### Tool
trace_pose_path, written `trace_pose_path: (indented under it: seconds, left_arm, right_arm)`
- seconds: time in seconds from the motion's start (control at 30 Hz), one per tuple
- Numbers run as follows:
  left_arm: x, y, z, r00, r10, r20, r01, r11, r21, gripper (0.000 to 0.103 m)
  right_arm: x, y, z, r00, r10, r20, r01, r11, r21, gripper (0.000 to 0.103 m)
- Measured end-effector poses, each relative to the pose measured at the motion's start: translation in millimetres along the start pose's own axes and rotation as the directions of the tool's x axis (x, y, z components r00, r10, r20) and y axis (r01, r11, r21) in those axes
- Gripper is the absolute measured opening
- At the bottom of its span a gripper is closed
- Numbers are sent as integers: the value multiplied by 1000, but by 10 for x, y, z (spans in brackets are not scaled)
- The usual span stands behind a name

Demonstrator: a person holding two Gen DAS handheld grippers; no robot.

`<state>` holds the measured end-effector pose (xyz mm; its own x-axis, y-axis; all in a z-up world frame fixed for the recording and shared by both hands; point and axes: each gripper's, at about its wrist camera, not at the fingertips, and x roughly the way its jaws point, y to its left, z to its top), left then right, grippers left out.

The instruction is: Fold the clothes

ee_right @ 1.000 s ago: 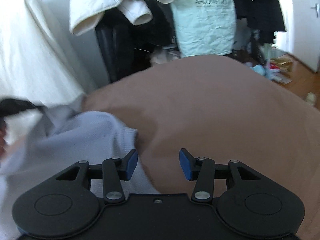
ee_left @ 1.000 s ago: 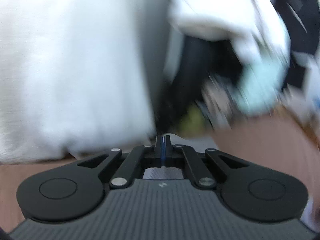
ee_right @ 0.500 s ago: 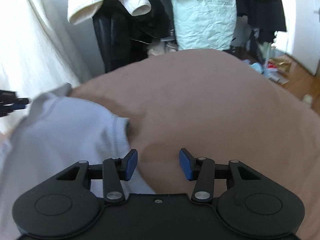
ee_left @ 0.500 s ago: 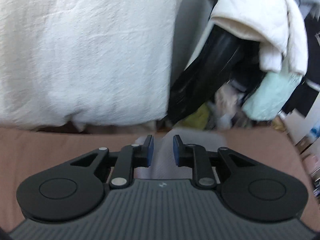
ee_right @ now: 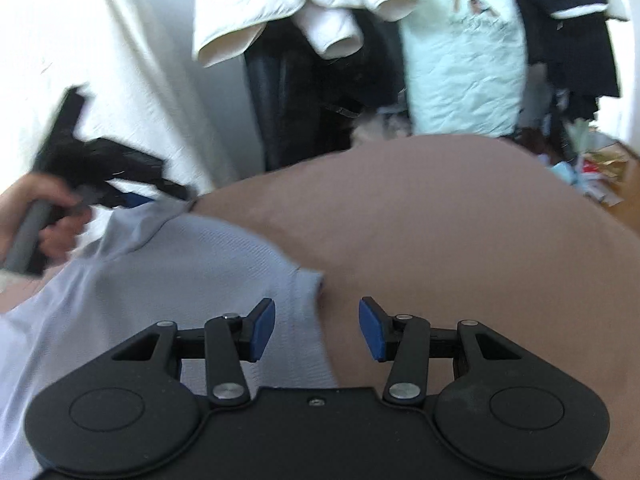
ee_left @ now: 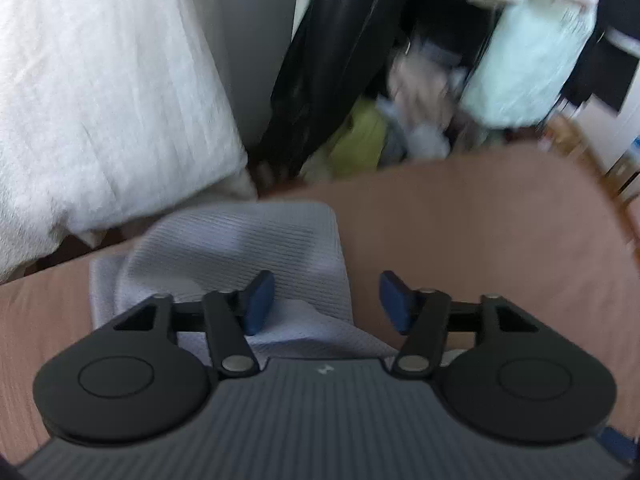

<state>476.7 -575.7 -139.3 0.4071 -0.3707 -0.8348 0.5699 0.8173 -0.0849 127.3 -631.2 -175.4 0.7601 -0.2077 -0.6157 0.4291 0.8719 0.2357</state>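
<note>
1. Bright daylight is washing out the white bedding (ee_left: 100, 92) in the left wrist view, and the upper left of the right wrist view is glaring.
2. Motion blur is smearing the hanging clothes (ee_left: 528, 60) and the hand (ee_right: 44, 220) gripping the left claw (ee_right: 140, 196).
3. Fisheye distortion is bowing the bed (ee_right: 440, 220) and darkening the frame corners.
4. Both claw bodies are staying sharp; shadows are lying soft.

Brown bed (ee_right: 460, 240) bears grey garment (ee_right: 180, 272).

Pale lavender-grey knit garment (ee_right: 168, 276), rumpled, on brown bedcover (ee_right: 460, 216)
</note>
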Motion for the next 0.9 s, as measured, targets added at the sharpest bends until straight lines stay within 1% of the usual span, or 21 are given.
trace_pose_path:
  seconds: [0.03, 0.07, 0.13, 0.17, 0.2, 0.23, 0.27, 0.3, 0.33, 0.4, 0.43, 0.47, 0.53, 0.57, 0.67, 0.7, 0.73, 0.77, 0.8, 0.83, 0.9]
  left_arm:
    - [69, -57, 2, 999, 31, -12, -30, 999, 20, 62]
    - [138, -113, 4, 998, 61, -23, -60, 997, 41, 46]
    - [43, -159, 31, 994, 101, 44, -103, 993, 53, 0]
    - [-15, -180, 45, 990, 119, 81, -124, 991, 57, 0]
    - [-72, -200, 60, 984, 137, 118, -145, 988, 60, 0]
    - [-232, -169, 82, 972, 125, 201, -134, 990, 32, 0]
    - [-397, -137, 97, 948, 132, 290, -141, 990, 12, 0]
    - [-560, -107, 110, 916, 143, 376, -152, 988, -6, 0]
    - [-627, -57, 129, 907, 127, 402, -130, 991, -21, 1]
    - [-684, 48, 153, 904, 95, 417, -82, 995, -49, 7]
    - [-682, 98, 153, 907, 84, 412, -63, 996, -63, 21]
    - [-687, 141, 122, 908, 75, 412, -51, 996, -69, 41]
    - [-727, 219, 36, 908, 61, 414, -32, 997, -76, 61]
    - [-764, 254, -16, 908, 56, 415, -25, 997, -80, 61]
    - [-1016, 440, -346, 923, 39, 382, -1, 995, -100, 61]
    - [-1113, 507, -475, 928, 38, 371, 2, 994, -109, 61]
    - [-1229, 617, -637, 934, 54, 353, -17, 994, -107, 61]
    - [-1373, 716, -852, 939, 94, 332, -64, 993, -102, 61]
    - [-1521, 811, -1076, 940, 139, 310, -115, 989, -94, 61]
    - [-1670, 907, -1299, 940, 183, 289, -165, 982, -86, 61]
    - [-1970, 1160, -1806, 935, 271, 230, -257, 962, -87, 61]
  right_arm:
    - [52, 17, -18, 1000, 0, -30, 0, 1000, -3, 58]
    - [95, 42, -41, 999, -5, -51, 4, 1000, -12, 59]
    - [87, 137, -72, 999, -21, -32, 18, 996, -82, 56]
    - [72, 190, -85, 999, -29, -15, 27, 992, -123, 46]
    - [56, 243, -97, 999, -36, 2, 36, 986, -163, 10]
    - [41, 296, -109, 999, -43, 19, 46, 978, -202, 6]
    - [36, 310, -114, 998, -63, 29, 68, 973, -219, 6]
    - [41, 294, -112, 995, -93, 32, 98, 971, -219, 5]
    - [45, 278, -110, 992, -124, 35, 128, 967, -219, 0]
    - [53, 246, -106, 982, -184, 42, 188, 957, -219, 0]
    - [58, 230, -104, 976, -213, 45, 218, 951, -218, 0]
    - [62, 214, -103, 969, -243, 48, 248, 944, -218, 0]
    - [70, 182, -99, 952, -302, 54, 306, 927, -216, 0]
    - [82, 149, -96, 951, -307, 46, 310, 931, -195, 0]
    - [43, 142, -60, 953, -298, 57, 303, 937, -171, 5]
    - [26, 147, -46, 953, -297, 64, 304, 938, -168, 10]
    - [8, 153, -32, 953, -296, 71, 304, 938, -165, 23]
    - [-10, 158, -19, 952, -295, 79, 304, 939, -161, 33]
    - [-28, 164, -5, 952, -294, 86, 304, 939, -158, 50]
    - [-45, 169, 9, 952, -293, 93, 304, 940, -155, 55]
    - [-73, 213, 30, 949, -296, 113, 312, 934, -176, 55]
